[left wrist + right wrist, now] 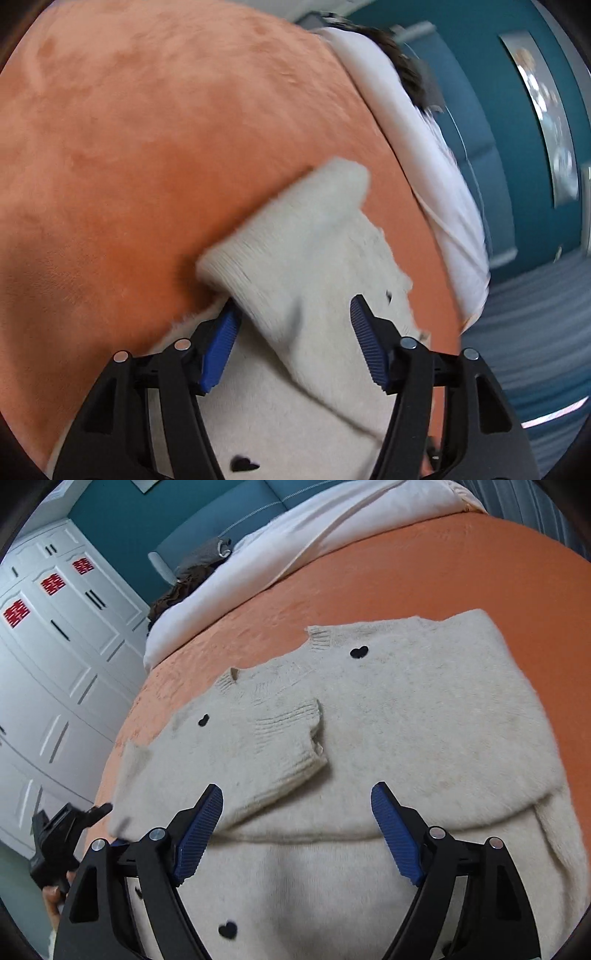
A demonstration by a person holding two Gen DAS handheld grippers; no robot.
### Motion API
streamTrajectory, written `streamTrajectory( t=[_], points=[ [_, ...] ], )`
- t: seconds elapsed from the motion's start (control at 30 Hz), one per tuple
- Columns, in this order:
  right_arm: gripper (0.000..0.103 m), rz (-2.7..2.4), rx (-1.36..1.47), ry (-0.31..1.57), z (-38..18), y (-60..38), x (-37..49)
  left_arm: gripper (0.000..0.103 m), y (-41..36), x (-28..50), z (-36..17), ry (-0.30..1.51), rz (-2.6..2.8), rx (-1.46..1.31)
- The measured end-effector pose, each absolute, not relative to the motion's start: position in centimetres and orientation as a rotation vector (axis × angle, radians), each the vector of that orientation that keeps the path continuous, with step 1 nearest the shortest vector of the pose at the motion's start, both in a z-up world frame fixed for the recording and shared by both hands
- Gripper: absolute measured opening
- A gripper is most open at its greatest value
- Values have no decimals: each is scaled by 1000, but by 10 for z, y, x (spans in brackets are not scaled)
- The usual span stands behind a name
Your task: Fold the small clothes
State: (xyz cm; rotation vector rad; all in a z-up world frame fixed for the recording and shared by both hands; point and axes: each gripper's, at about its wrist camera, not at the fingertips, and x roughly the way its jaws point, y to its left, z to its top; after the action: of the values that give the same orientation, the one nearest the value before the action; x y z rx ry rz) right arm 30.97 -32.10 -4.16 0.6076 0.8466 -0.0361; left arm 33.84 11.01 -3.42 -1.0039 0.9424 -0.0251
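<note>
Cream knit sweater lies flat on the bed's orange cover, small black hearts scattered over it. Both sleeves are folded in across the body.

Right gripper: jaws spread wide, nothing between the blue pads, not touching the knit. Just ahead of the jaws and a little toward the left pad lies a ribbed sleeve cuff, resting on the sweater's chest. Beyond the jaws, the ribbed neckline; past that, bare orange cover, then a white duvet bunched along the far side of the bed. Under and behind the jaws runs the folded sleeve's edge across the lower body of the sweater. A black heart sits below, between the gripper's arms.

Left gripper: view blurred. Jaws stand apart, neither pad pressing on cloth. A folded sleeve lies between and ahead of them, its ribbed end up against the left pad's tip; the right pad is clear of it. Ahead of the jaws and to their left, orange cover; ahead to their right, the white duvet and a teal wall.

In the right wrist view the left gripper shows at the far left of the right jaws, beside the sweater's edge, with a hand on it. White wardrobe with red emblems stands beyond it.
</note>
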Motion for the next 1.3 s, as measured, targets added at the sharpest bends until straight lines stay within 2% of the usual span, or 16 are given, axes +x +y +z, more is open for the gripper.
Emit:
streamTrajectory(
  t=[0.07,0.1,0.13,0.17,0.2,0.37,0.5,0.67,0.77,0.93,1.03,1.1,1.17,1.2,1.27,1.3],
  points=[
    [66,-54,631,894,-54,-318,334,51,118,341,-42,936,11,-1110],
    [41,-60,616,912,-58,-312,343,46,118,340,-42,925,28,-1118],
    [9,-59,596,930,-57,-307,349,28,122,338,-39,902,38,-1108],
    [11,-43,599,930,-50,-305,356,9,120,341,-31,877,29,-1085],
    [10,-31,614,874,-35,-307,354,6,118,343,-24,853,18,-1066],
    [9,-52,542,575,43,-333,315,7,106,350,-6,843,-27,-915],
    [8,-209,434,956,-54,-354,348,6,79,345,-40,965,24,-773],
    [8,-142,538,736,-18,-358,320,6,67,341,-46,963,40,-720],
    [8,-197,504,940,-73,-361,344,7,66,342,-47,978,46,-700],
    [11,-152,553,763,-43,-363,322,7,66,341,-50,973,40,-664],
    [11,-172,491,910,-74,-359,335,8,62,337,-49,967,35,-620],
    [15,-178,513,880,-55,-359,321,13,63,331,-39,967,10,-585],
    [17,-161,539,830,-34,-364,291,39,72,314,-24,940,-49,-569],
    [25,-158,523,817,-25,-365,268,46,80,299,-15,914,-67,-545],
    [51,-184,474,828,-14,-365,224,75,97,263,-2,891,-64,-483],
    [62,-185,468,837,-14,-369,194,79,107,244,0,898,-62,-464]
  ],
)
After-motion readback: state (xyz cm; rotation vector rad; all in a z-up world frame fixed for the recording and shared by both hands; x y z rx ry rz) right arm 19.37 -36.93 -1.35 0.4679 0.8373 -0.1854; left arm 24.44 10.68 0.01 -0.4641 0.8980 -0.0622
